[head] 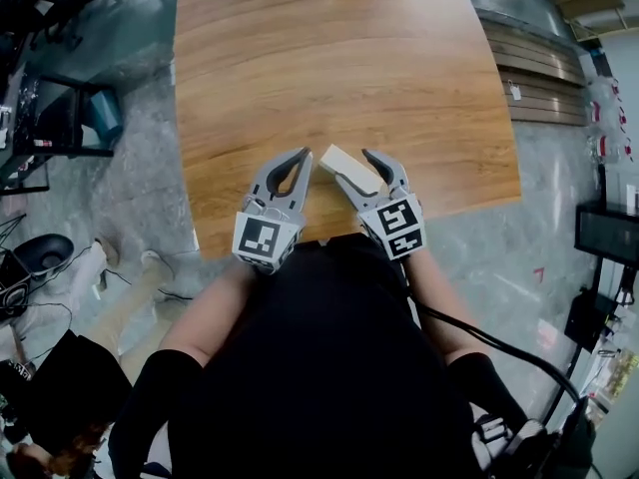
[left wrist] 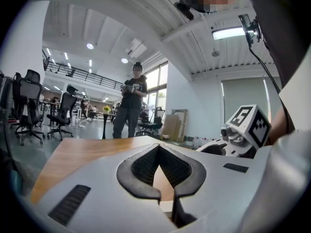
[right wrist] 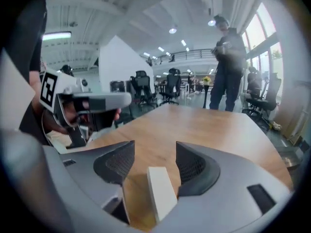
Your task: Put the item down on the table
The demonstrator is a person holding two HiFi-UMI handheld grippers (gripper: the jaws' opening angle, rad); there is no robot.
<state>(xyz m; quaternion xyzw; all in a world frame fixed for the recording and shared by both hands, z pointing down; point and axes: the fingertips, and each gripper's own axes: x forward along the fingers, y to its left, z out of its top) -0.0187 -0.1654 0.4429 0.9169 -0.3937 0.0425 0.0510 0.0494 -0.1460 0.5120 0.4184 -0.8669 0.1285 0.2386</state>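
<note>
Got the left tongs (head: pixel 300 158) pinched together on nothing, parked just left of the block (head: pixel 348 169). Can see that block sitting in the gap of the right tongs (right wrist: pixel 154 152), spread wider than the block, leaning on one pad with clear space on the other side. Looks like the put-down is basically done: seems to rest on the counter (head: pixel 329 48) with a shadow under, though can't swear to full contact. Only leaves backing the right tongs straight out without dragging the block along. Worth noting the spot: right by the counter's near edge, so wouldn't nudge anything back toward the body. Plenty of bare wood ahead and to both sides, with the right edge well apart.
</note>
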